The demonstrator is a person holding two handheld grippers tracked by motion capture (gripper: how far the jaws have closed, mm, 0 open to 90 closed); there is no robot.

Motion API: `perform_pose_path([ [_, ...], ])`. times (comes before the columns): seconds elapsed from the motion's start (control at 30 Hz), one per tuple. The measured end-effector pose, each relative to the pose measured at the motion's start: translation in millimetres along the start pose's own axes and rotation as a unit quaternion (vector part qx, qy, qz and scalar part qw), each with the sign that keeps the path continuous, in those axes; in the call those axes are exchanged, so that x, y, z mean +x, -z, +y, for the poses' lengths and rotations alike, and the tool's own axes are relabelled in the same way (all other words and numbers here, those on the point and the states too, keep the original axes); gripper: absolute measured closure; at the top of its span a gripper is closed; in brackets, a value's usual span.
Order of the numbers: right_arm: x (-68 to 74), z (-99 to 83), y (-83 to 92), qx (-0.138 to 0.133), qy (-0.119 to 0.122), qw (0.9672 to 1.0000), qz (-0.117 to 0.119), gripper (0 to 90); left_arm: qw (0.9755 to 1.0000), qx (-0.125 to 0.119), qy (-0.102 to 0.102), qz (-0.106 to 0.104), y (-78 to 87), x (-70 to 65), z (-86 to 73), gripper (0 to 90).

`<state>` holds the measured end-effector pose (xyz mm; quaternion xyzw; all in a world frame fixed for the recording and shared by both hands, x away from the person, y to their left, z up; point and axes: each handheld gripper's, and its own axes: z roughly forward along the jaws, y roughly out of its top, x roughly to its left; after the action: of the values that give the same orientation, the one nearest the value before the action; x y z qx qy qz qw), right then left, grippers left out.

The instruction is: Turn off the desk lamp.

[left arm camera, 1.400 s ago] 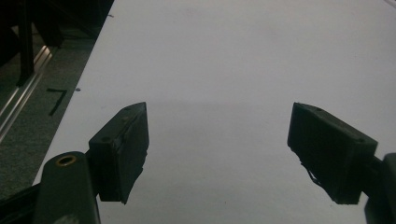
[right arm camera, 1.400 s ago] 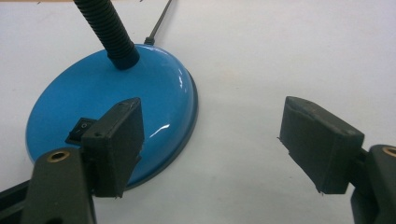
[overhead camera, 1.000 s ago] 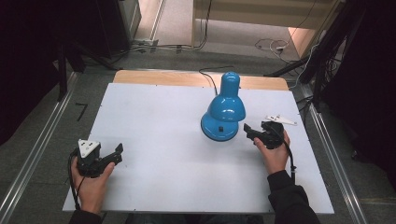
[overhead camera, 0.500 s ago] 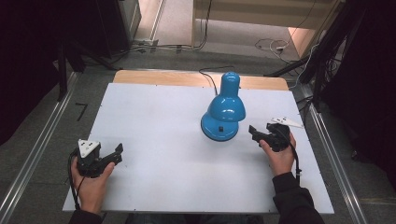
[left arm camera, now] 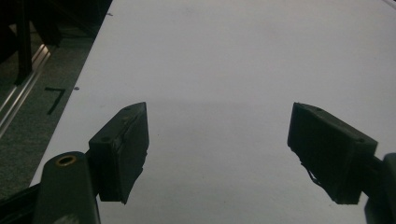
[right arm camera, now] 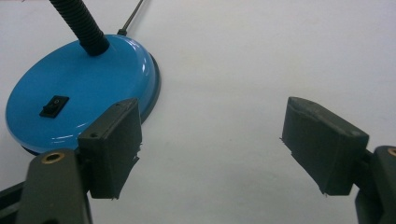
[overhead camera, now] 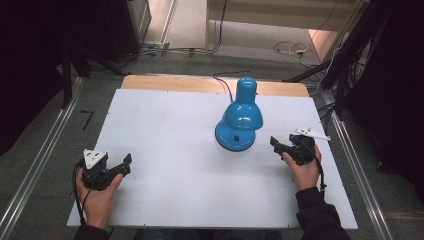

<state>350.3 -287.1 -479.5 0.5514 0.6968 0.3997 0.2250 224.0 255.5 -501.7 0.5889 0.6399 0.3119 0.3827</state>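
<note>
1. The right gripper is open and empty. It has drawn back a little from the blue lamp in the last second; the left gripper, also open, stays at the table corner.
2. My judgement: no grasp has begun.
3. The lamp stands mid-table, right of centre. Its black switch shows no readable writing.

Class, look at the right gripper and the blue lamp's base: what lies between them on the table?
Nothing: in the high view, bare white table separates the right gripper from the lamp base; the right gripper view agrees.
</note>
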Motion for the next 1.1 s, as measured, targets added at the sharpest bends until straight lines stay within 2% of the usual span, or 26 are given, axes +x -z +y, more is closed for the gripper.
perform_pose_path([
  [0.53, -12.0, -9.4, 15.3, -0.001, 0.005, 0.9999, -0.01, 18.3, 1.0, 0.0, 0.001, 0.001, 0.2, 0.4, -0.2, 21.7],
  [1.1, -19.7, -19.5, 35.0, -0.004, 0.001, 1.0, -0.006, 18.2, 1.0, -0.001, 0.001, 0.001, 0.5, 0.5, -0.3, 21.8],
])
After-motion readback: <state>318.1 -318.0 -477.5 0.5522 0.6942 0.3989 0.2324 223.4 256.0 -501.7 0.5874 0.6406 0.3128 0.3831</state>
